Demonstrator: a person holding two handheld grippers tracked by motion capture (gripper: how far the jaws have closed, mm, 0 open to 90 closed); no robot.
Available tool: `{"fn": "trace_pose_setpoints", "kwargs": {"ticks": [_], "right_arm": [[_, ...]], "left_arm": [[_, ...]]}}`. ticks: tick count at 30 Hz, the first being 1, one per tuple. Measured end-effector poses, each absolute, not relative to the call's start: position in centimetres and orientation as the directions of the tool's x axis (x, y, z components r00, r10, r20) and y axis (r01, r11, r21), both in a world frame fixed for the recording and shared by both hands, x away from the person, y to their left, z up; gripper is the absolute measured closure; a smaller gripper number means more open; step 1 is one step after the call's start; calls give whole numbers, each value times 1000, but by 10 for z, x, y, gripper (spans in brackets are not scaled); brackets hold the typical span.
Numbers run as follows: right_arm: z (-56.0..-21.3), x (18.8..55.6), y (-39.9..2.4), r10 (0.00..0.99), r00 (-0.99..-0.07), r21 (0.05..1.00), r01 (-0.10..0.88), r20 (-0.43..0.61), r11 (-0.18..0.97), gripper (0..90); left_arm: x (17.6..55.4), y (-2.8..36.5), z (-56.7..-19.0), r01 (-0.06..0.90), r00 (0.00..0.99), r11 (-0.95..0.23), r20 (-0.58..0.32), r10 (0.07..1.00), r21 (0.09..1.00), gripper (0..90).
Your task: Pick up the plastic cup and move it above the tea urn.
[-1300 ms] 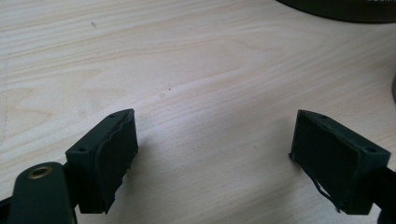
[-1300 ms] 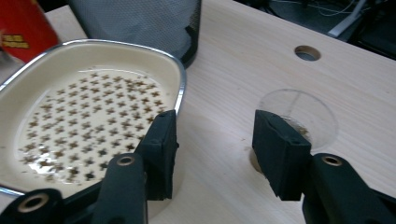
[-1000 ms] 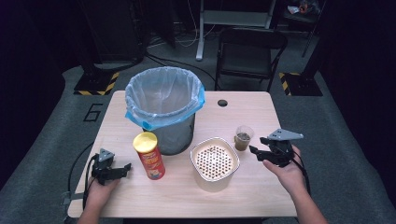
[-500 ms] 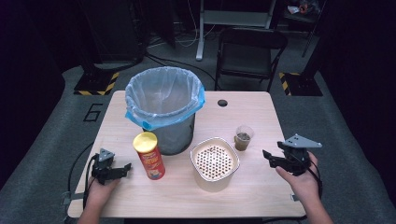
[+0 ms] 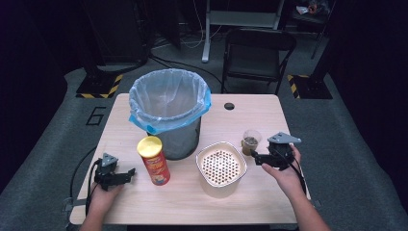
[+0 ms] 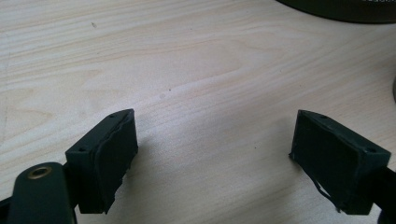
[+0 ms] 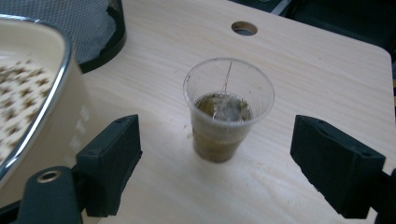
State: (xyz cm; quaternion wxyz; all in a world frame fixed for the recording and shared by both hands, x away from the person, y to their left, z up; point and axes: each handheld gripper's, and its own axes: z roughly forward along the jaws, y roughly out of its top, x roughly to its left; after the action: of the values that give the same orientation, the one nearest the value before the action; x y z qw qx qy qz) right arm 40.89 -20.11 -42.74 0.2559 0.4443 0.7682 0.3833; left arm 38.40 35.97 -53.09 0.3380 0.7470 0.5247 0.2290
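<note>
A clear plastic cup [image 5: 250, 141] [image 7: 227, 111] holding brown liquid stands upright on the table's right half. My right gripper [image 5: 255, 157] [image 7: 229, 172] is open just in front of it, jaws wide apart on either side, not touching. My left gripper [image 5: 126, 173] [image 6: 215, 163] rests low over bare wood at the table's front left, open with nothing between its jaws. A red chip can with a yellow lid [image 5: 153, 160] stands to its right. A cream strainer bowl with a perforated insert [image 5: 221, 166] [image 7: 28, 93] sits at the front middle.
A dark bin lined with a blue-edged plastic bag [image 5: 169, 113] stands at the table's middle back. A cable hole [image 5: 229, 106] [image 7: 244, 28] lies behind the cup. A folding chair [image 5: 257, 53] stands beyond the table [image 5: 260, 202].
My right gripper swung out to the right and has come back left toward the cup. The left gripper has stayed put.
</note>
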Motion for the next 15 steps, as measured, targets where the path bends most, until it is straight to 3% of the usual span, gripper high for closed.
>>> {"fn": "trace_pose_setpoints", "kwargs": {"ticks": [15], "right_arm": [[-450, 455, -188, 875, -479, 805, 489, -72, 334, 148]], "left_arm": [[384, 360, -531, 630, 345, -219, -15, 939, 745, 140]]}}
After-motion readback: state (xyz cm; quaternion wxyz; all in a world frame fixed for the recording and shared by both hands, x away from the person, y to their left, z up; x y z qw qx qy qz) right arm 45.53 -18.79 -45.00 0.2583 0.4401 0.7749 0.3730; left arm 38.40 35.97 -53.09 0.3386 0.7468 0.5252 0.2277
